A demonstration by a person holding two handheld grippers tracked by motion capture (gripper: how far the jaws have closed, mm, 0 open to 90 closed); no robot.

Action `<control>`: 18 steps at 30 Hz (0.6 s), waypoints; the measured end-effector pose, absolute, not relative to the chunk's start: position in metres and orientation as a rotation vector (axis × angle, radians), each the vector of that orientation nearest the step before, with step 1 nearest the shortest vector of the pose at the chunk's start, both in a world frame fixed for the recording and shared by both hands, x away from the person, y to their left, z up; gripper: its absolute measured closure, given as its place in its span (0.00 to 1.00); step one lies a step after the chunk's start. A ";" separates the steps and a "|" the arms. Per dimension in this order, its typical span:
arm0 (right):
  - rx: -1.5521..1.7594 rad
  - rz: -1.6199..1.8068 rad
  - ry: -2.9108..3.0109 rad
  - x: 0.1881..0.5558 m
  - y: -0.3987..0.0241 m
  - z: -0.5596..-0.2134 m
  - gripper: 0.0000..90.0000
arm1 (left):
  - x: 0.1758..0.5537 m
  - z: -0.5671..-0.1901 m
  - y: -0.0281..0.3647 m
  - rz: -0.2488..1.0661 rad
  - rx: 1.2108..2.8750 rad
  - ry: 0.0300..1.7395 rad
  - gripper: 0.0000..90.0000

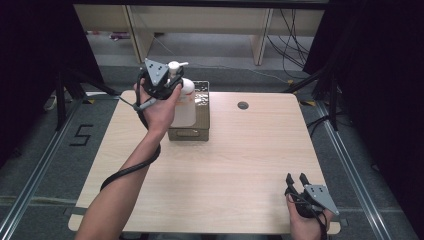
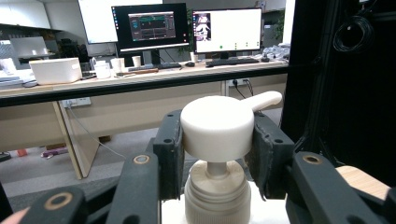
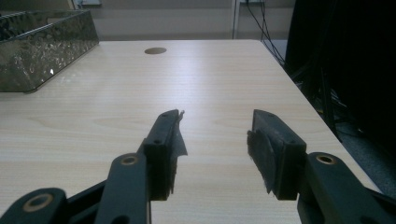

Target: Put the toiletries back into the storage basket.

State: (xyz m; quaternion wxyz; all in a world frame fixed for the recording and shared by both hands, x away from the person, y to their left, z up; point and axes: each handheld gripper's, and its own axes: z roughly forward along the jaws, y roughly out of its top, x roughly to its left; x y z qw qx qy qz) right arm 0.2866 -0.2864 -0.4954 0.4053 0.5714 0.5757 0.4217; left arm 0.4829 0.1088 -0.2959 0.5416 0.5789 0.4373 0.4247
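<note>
A person's left gripper [image 2: 217, 154] clamped the white pump head [image 2: 217, 127] of a pump bottle [image 1: 183, 102] that stood in a dark clear plastic bin [image 1: 202, 131] at the table's [image 1: 240, 165] eleven o'clock. The jaws squeezed the cap from both sides, its nozzle pointing toward two o'clock in the left gripper view. A straight vertical pull, grip kept square on the cap, looked the surest way to move the bottle without tipping it against the bin wall. Nothing else could be made out inside the bin. The right gripper [image 3: 215, 140] rested at five o'clock, jaws spread and empty.
</note>
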 end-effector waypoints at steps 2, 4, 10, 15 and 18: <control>1.447 1.066 1.452 0.286 -0.286 -0.495 0.59 | 0.484 -0.297 0.109 1.009 1.376 1.041 0.66; 1.453 1.069 1.454 0.287 -0.286 -0.496 0.59 | 0.486 -0.299 0.110 1.007 1.376 1.045 0.66; 1.456 1.085 1.456 0.287 -0.285 -0.496 0.59 | 0.489 -0.303 0.109 1.010 1.383 1.043 0.66; 1.457 1.087 1.455 0.287 -0.285 -0.497 0.59 | 0.491 -0.305 0.108 1.009 1.390 1.044 0.66; 1.452 1.089 1.456 0.287 -0.285 -0.497 0.59 | 0.491 -0.306 0.109 1.010 1.393 1.047 0.66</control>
